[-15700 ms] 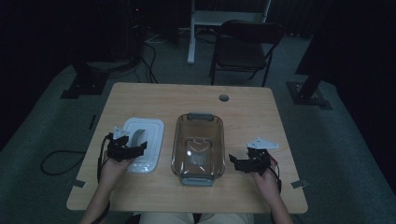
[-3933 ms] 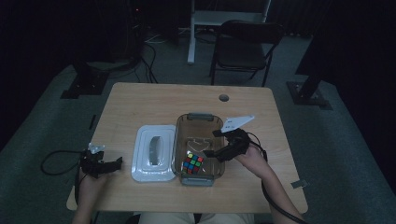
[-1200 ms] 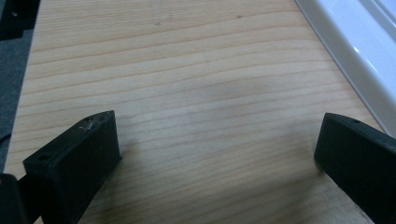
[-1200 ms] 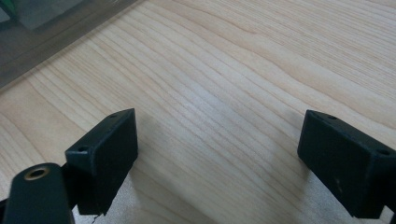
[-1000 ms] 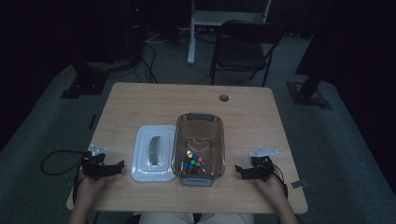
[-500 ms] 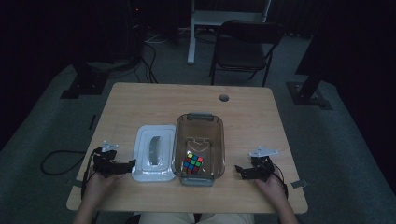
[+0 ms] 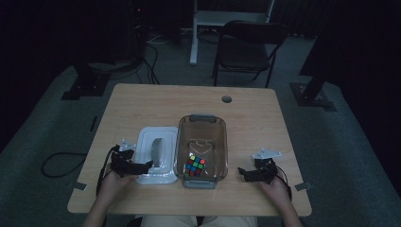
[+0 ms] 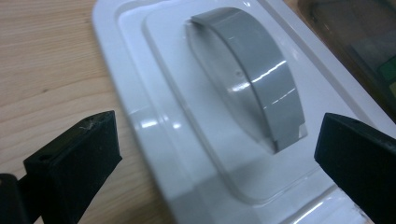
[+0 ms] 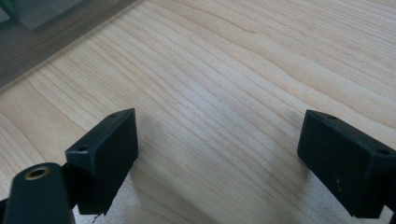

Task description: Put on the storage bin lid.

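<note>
The white lid lies flat on the bench, touching the left long wall of the clear container, and the left claw hangs spread wide over the lid's near end. From the left claw's own camera, the jaws stand well apart, one over bare wood just off the lid's rim, the other over the lid on the container's side, with the grey arched handle rising between and beyond them. The coloured cube sits inside the container, towards its near end.

The step looks to be picking up the lid to close the container. To my eye the handle is the thing to take: the left claw should push a little farther forward, away from the person, so the pads straddle the grey arch across its narrow width, then close square on it. Grabbing the thin rim instead risks the lid tipping or sliding against the container. Lift straight up before carrying it right, so its edge clears the container's rim.

The right claw rests open over bare wood, well to the right of the container, holding nothing; it could steady the container's right wall.
</note>
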`<state>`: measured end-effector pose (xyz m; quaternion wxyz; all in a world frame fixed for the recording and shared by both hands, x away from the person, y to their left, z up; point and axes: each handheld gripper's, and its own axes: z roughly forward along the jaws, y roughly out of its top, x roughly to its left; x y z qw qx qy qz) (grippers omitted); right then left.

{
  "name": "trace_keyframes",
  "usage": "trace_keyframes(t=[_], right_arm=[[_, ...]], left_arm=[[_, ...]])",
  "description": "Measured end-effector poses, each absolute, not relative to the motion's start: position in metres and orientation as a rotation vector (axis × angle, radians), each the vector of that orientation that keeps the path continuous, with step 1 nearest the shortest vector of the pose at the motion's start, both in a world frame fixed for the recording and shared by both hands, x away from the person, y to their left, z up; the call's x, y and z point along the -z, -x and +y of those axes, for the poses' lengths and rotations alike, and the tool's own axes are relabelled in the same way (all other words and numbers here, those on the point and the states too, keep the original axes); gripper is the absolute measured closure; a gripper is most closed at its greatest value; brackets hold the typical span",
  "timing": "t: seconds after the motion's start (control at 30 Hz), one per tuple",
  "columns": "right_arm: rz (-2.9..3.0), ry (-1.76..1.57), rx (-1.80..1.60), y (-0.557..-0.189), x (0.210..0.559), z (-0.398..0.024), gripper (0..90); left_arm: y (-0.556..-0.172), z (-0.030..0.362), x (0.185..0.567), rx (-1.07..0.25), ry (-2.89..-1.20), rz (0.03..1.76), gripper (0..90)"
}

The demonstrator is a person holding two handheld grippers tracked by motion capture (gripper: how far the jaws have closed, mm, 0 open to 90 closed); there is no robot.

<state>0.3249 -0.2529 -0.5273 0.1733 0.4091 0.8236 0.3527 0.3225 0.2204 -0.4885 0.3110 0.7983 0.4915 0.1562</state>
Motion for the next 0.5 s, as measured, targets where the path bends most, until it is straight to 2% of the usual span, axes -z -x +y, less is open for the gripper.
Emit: trace_keyframes(t=[0.4,0.5], right_arm=[[2.325,-1.177,-0.995,-0.327,0.527,-0.250,11.3],[2.327,-1.177,-0.990,-0.328,0.527,-0.249,11.3]], left_arm=[[-0.335,0.202,0.491,-0.394,-2.115,1.275,4.7],[-0.339,0.198,0.492,-0.384,-2.130,1.267,12.5]])
